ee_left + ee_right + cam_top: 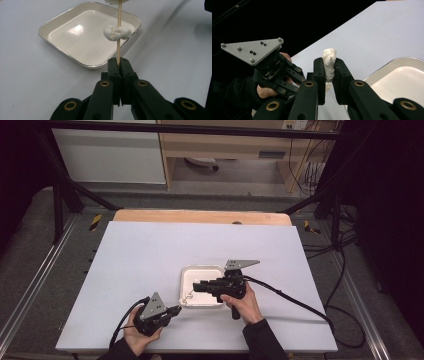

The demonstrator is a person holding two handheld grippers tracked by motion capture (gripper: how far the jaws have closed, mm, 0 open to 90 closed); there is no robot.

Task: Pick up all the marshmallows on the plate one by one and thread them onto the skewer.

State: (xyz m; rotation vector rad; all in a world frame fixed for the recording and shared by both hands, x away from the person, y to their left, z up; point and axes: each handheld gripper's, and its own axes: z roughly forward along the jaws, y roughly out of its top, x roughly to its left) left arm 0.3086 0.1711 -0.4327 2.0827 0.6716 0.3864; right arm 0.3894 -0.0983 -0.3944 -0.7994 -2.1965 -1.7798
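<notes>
1. Sliding marshmallow pieces off a skewer (119, 30) looks like the step in hand: the left tool (119, 65) has its jaws fully clamped on the stick's lower end, holding it out over the white tray (62, 23).
2. The right tool (329, 71) pinches the end marshmallow (329, 62) between nearly closed jaws, pads squeezing its sides.
3. To do it well, pull straight along the stick, gently, while the left tool stays rigid; a twist could snap the skewer.
4. A second marshmallow (117, 33) sits midway up the stick, just above the left tool's jaws.
5. Tray lies near the counter's front edge (200, 347), centre-right.
</notes>
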